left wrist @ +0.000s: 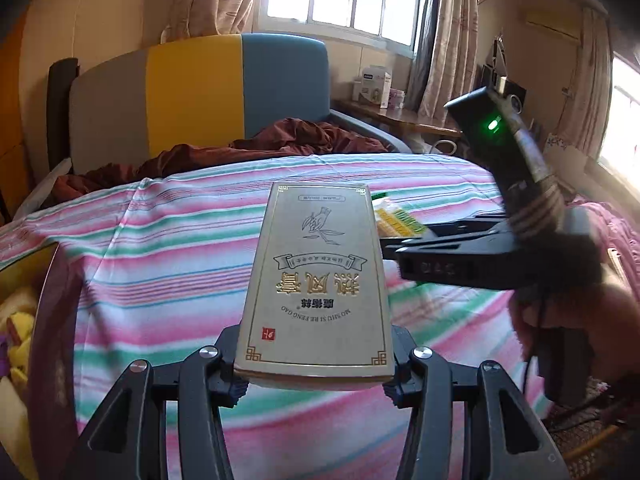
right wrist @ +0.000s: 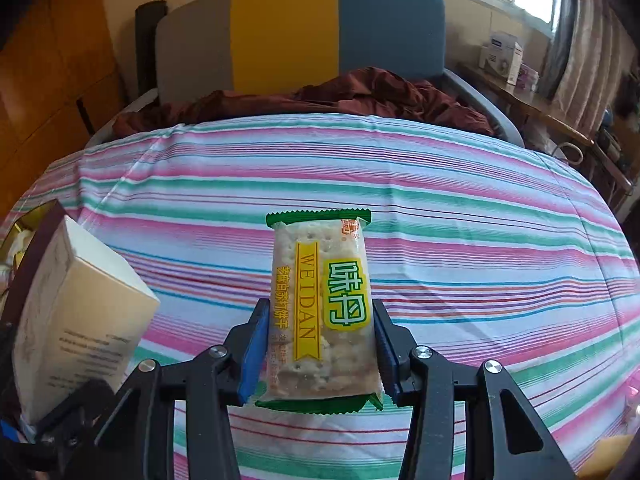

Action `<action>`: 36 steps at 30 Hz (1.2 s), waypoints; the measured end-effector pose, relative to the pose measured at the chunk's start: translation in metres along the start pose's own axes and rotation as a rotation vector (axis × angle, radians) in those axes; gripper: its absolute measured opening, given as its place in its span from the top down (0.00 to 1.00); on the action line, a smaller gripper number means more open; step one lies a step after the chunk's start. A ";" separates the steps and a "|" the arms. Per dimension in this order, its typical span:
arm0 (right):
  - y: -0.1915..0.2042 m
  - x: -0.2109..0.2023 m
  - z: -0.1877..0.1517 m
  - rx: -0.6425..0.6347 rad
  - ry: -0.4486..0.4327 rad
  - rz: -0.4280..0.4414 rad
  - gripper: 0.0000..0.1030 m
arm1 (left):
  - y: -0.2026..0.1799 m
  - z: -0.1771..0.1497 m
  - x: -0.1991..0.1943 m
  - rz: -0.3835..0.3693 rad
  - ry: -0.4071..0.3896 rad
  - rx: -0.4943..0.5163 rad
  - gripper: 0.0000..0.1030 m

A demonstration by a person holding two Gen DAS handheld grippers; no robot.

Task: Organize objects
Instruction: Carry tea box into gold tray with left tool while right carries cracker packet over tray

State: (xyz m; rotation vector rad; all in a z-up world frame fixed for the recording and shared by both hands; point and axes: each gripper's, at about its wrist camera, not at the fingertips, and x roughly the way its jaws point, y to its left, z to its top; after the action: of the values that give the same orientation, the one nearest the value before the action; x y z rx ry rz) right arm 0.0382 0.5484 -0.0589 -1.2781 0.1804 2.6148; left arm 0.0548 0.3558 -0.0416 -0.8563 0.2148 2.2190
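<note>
My left gripper (left wrist: 314,378) is shut on a flat gold-printed box (left wrist: 320,276), held up over the striped bedspread (left wrist: 160,240); the box stands out away from me between the jaws. In the right wrist view my right gripper (right wrist: 320,356) is shut on a green and yellow cracker packet (right wrist: 322,308), its blue pads (right wrist: 252,356) pressing both long sides. The same box (right wrist: 76,320) shows at the left of that view. The right gripper's body (left wrist: 472,256) crosses the right side of the left wrist view, blurred, with the packet's end (left wrist: 394,220) just past the box.
A bed with a grey, yellow and blue headboard (right wrist: 300,36) fills the scene; a crumpled dark red blanket (right wrist: 360,96) lies at its head. A wooden side table (right wrist: 532,104) with white boxes stands at the right. A container with yellow plush things (left wrist: 20,332) sits at the left edge.
</note>
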 end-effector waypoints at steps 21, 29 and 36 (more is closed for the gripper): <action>0.101 -0.055 -0.029 -0.151 -0.089 0.119 0.53 | 0.148 -0.035 -0.104 0.059 -0.022 -0.316 0.50; 0.158 -0.083 -0.030 -0.196 -0.129 0.221 0.53 | 0.224 -0.038 -0.127 0.152 -0.044 -0.447 0.50; 0.206 -0.098 -0.032 -0.233 -0.129 0.309 0.53 | 0.305 -0.040 -0.124 0.265 0.033 -0.523 0.50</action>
State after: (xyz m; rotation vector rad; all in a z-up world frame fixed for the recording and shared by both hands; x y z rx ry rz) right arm 0.0691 0.3277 0.0014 -1.2293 0.0553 3.0480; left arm -0.0724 0.0500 -0.0237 -1.1964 -0.2673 2.5580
